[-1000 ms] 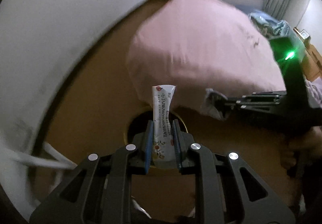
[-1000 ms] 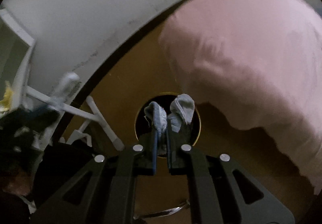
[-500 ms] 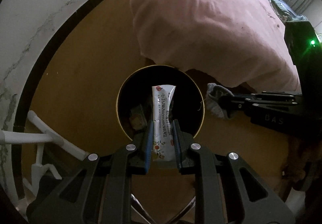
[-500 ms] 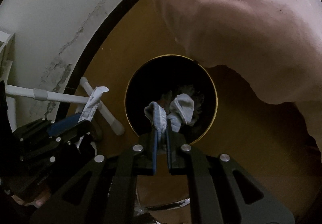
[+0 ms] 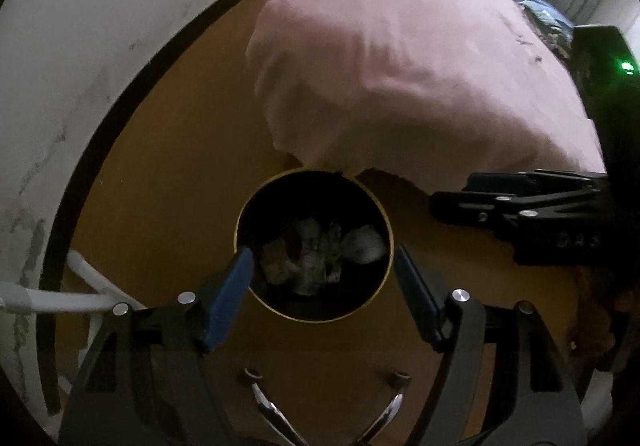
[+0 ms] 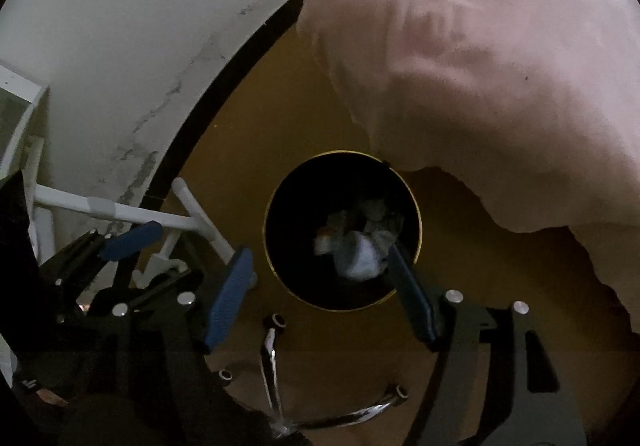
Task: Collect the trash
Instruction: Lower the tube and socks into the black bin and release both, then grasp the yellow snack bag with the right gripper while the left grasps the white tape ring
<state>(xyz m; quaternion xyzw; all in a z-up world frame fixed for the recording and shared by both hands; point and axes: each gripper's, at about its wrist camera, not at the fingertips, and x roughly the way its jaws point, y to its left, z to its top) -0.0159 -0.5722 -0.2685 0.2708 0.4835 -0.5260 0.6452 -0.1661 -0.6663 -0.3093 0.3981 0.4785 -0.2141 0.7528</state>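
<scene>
A round black trash bin with a gold rim point(image 5: 240, 221) stands on the wooden floor, seen from above; it also shows in the right wrist view point(image 6: 418, 221). Crumpled tissues and wrappers point(image 5: 320, 254) lie at its bottom, and a grey-white wad point(image 6: 358, 252) shows in the right wrist view. My left gripper point(image 5: 322, 258) is open and empty above the bin. My right gripper point(image 6: 318, 262) is open and empty above the bin, and it also shows at the right of the left wrist view point(image 5: 452, 191). The left gripper shows at the left of the right wrist view point(image 6: 138, 252).
A bed with a pink cover point(image 5: 400, 65) overhangs the bin's far side. A white wall with a dark skirting point(image 5: 100, 149) curves along the left. White tube legs point(image 6: 132, 215) stand left of the bin. Chrome legs point(image 6: 270, 358) lie below the grippers.
Both grippers have opened. The white sachet left the left gripper and the grey tissue left the right gripper; both now lie in the bin.
</scene>
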